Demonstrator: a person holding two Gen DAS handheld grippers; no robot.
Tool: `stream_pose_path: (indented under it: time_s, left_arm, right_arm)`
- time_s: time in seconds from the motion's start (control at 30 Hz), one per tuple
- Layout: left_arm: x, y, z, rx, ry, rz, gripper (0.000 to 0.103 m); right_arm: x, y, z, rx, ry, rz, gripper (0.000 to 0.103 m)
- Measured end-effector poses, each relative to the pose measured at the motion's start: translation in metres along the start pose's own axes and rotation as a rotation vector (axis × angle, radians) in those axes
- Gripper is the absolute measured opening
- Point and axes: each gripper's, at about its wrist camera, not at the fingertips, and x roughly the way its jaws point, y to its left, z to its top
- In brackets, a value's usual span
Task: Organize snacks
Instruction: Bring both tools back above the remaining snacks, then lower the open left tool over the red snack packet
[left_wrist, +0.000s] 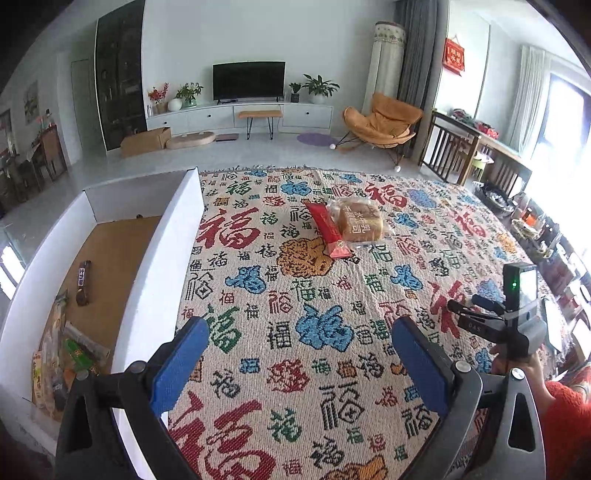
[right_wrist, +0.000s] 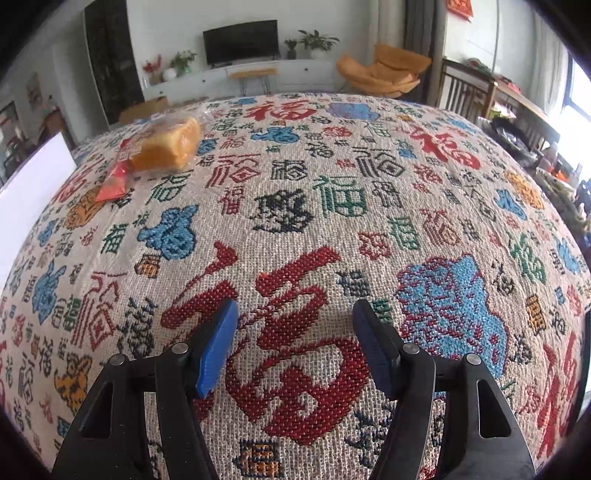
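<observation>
A wrapped bread loaf (left_wrist: 360, 219) (right_wrist: 168, 146) and a red snack packet (left_wrist: 327, 229) (right_wrist: 114, 181) lie side by side on the patterned cloth (left_wrist: 295, 369), well ahead of both grippers. A white box (left_wrist: 159, 266) with a brown floor stands at the left; inside are a dark chocolate bar (left_wrist: 83, 282) and several other wrapped snacks (left_wrist: 70, 354). My left gripper (left_wrist: 299, 350) hovers over the cloth beside the box's right wall, jaws wide apart and empty. My right gripper (right_wrist: 293, 332) is low over bare cloth, open with nothing between its blue pads; its body shows at the left wrist view's right edge.
The box's edge (right_wrist: 33, 177) shows at the left of the right wrist view. Past the cloth lie a TV unit (left_wrist: 247, 114), an orange chair (left_wrist: 384, 123) and a cardboard box (left_wrist: 146, 140). Cluttered items (left_wrist: 535, 229) line the cloth's right side. A red sleeve (left_wrist: 569, 424) sits at bottom right.
</observation>
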Motion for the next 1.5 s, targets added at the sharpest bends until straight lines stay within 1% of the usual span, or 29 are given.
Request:
stream_pose_path:
  time_s: [0.13,0.27,0.3,0.37,0.47,0.53,0.57,0.63,0.7,0.73,0.8,0.87,0.93,1.03,1.1,1.17,1.23,1.3,1.33,1.37,1.4,1.43,1.47,1.5]
  left_arm:
    - [0.012,-0.012,0.005,0.04,0.0,0.056,0.099]
    - [0.025,-0.014,0.007,0.046,0.01,0.077,0.099]
    - [0.029,-0.014,0.008,0.041,0.015,0.074,0.099]
    - [0.039,-0.012,0.01,0.02,0.032,0.047,0.099]
    - [0.065,-0.004,0.015,-0.053,0.084,-0.059,0.099]
    - [0.091,0.003,0.014,-0.132,0.146,-0.131,0.099]
    - [0.107,0.007,0.011,-0.176,0.19,-0.15,0.099]
    - [0.134,0.008,0.006,-0.221,0.253,-0.161,0.098]
    - [0.153,0.005,0.01,-0.201,0.275,-0.151,0.098]
    - [0.164,0.003,0.018,-0.18,0.268,-0.13,0.098]
    - [0.178,0.002,0.038,-0.165,0.225,-0.102,0.098]
    - [0.194,0.004,0.065,-0.184,0.169,-0.077,0.098]
    - [0.213,0.002,0.09,-0.203,0.135,-0.049,0.098]
    - [0.242,-0.007,0.111,-0.199,0.125,-0.015,0.092]
    - [0.26,-0.015,0.117,-0.174,0.135,0.006,0.09]
    - [0.28,-0.026,0.119,-0.129,0.164,0.04,0.084]
    - [0.3,-0.035,0.116,-0.078,0.209,0.086,0.074]
    - [0.315,-0.039,0.112,-0.051,0.235,0.117,0.07]
    - [0.32,-0.038,0.108,-0.048,0.235,0.112,0.066]
    - [0.32,-0.038,0.106,-0.039,0.213,0.116,0.063]
    - [0.317,-0.039,0.105,-0.027,0.191,0.11,0.038]
    - [0.315,-0.039,0.103,-0.017,0.185,0.077,0.02]
    - [0.311,-0.038,0.101,-0.006,0.188,0.064,0.016]
    - [0.306,-0.037,0.097,0.008,0.191,0.064,0.016]
  right_arm:
    - [-0.001,0.004,-0.003,-0.016,0.003,-0.019,0.071]
    - [-0.002,0.003,-0.005,-0.012,0.004,-0.013,0.073]
    - [-0.002,0.004,-0.005,-0.013,0.004,-0.018,0.075]
    - [0.0,0.002,-0.005,-0.004,0.006,-0.028,0.077]
    - [0.004,-0.002,-0.004,0.003,0.007,-0.029,0.077]
    - [0.004,-0.003,-0.004,0.004,0.006,-0.028,0.077]
    - [0.004,-0.002,-0.004,0.004,0.006,-0.027,0.078]
    - [0.004,-0.003,-0.004,0.007,0.006,-0.023,0.078]
    - [0.004,-0.005,-0.004,0.013,0.005,-0.017,0.078]
    - [0.004,-0.005,-0.004,0.014,0.005,-0.014,0.078]
    - [0.004,-0.005,-0.003,0.008,0.009,-0.012,0.08]
    - [0.005,-0.004,-0.003,0.001,0.012,-0.013,0.082]
    - [0.005,-0.003,-0.003,0.0,0.014,-0.009,0.083]
    - [0.006,-0.003,-0.003,-0.005,0.017,-0.009,0.084]
    - [0.006,-0.002,-0.003,-0.005,0.017,-0.009,0.084]
    - [0.006,-0.002,-0.003,-0.005,0.017,-0.009,0.084]
    - [0.006,-0.002,-0.003,-0.005,0.017,-0.009,0.084]
    - [0.006,-0.002,-0.003,-0.005,0.017,-0.01,0.084]
    - [0.006,-0.002,-0.003,-0.005,0.017,-0.009,0.084]
    - [0.006,-0.002,-0.003,-0.005,0.017,-0.01,0.084]
    - [0.006,-0.002,-0.003,-0.005,0.017,-0.01,0.084]
    - [0.006,-0.002,-0.003,-0.005,0.017,-0.009,0.084]
    - [0.006,-0.002,-0.003,-0.004,0.017,-0.009,0.084]
    - [0.006,-0.002,-0.003,-0.004,0.017,-0.009,0.084]
